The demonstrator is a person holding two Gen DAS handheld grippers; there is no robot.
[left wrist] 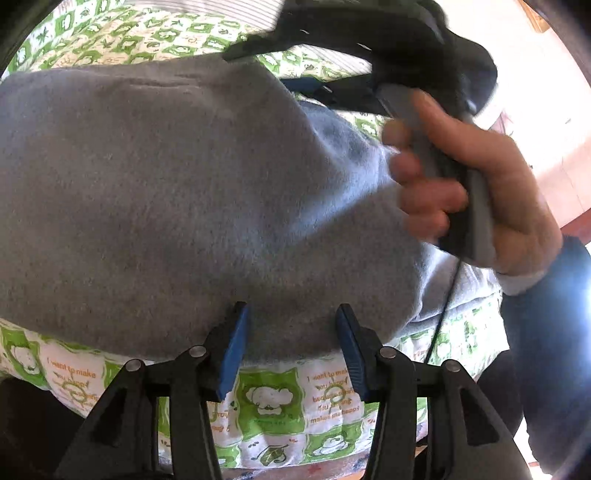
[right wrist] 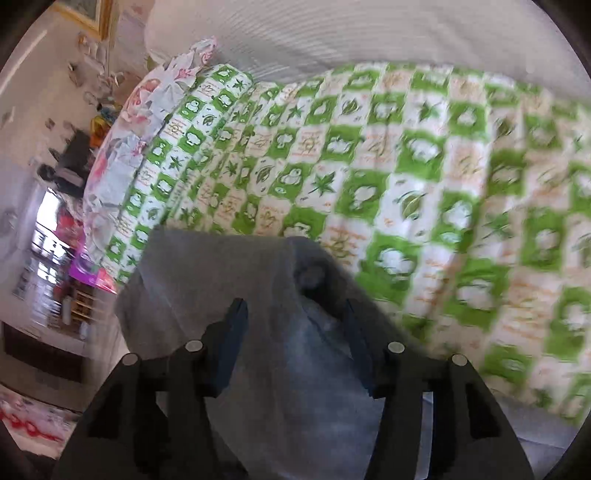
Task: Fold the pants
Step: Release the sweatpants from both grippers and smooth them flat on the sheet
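Observation:
The grey fleece pants [left wrist: 177, 199] lie across the green-and-white checked bedspread [left wrist: 266, 402] in the left wrist view. My left gripper [left wrist: 291, 332] is open, its blue pads at the near edge of the pants, holding nothing. The other gripper's handle, held by a hand [left wrist: 461, 177], is at the right end of the pants. In the right wrist view my right gripper [right wrist: 295, 332] is open, with a grey fold of the pants [right wrist: 236, 266] lying between and past its fingers. Whether the pads touch the cloth is unclear.
The checked bedspread [right wrist: 424, 166] covers the bed. A floral pillow [right wrist: 122, 129] lies at its left end and a white striped cushion [right wrist: 332, 33] at the back. A cable [left wrist: 443, 306] hangs from the hand. Furniture and a window show at far left.

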